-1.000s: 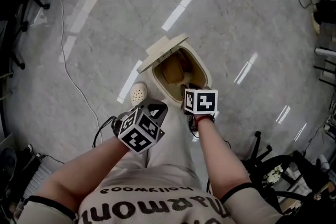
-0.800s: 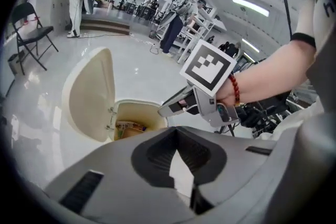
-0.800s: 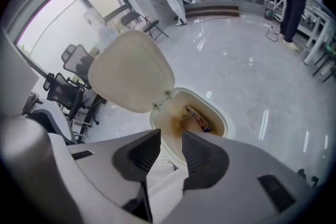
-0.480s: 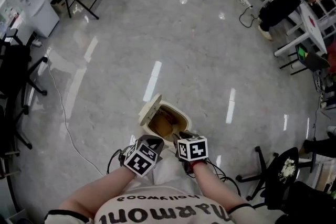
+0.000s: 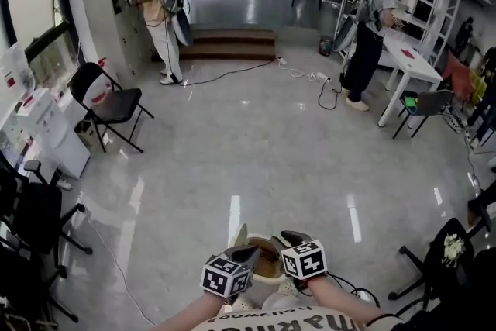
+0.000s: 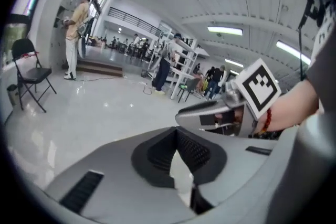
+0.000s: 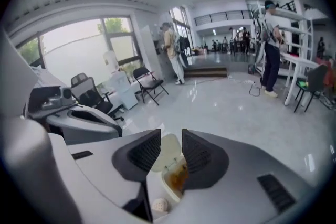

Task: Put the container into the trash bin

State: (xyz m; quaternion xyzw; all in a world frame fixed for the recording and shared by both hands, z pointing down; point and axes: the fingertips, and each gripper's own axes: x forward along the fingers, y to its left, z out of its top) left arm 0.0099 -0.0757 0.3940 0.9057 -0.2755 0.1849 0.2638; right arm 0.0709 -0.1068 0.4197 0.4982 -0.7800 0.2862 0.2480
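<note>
The cream trash bin [image 5: 269, 266] stands on the floor at the bottom of the head view with its lid up, just beyond both grippers. Something brownish [image 7: 177, 177] lies inside it; what it is I cannot tell. My left gripper [image 5: 243, 253] is held level beside the bin. In the left gripper view the left gripper [image 6: 177, 135] has its pads meeting at the tips, with nothing between them. My right gripper [image 5: 292, 239] is over the bin's near right side. In its own view the right gripper [image 7: 171, 148] shows a gap through which the lid [image 7: 168, 153] appears.
A black folding chair [image 5: 108, 108] stands at the left and office chairs [image 5: 35, 221] at the near left. Another chair [image 5: 442, 256] is at the near right. People [image 5: 160, 8] stand at the back by steps [image 5: 229, 43], one beside a white table [image 5: 411, 58]. A white perforated object [image 7: 159, 205] lies by the bin.
The head view has swung up from the bin to the room, so bin and grippers dropped to the frame's bottom edge. Both grippers stay by the open bin.
</note>
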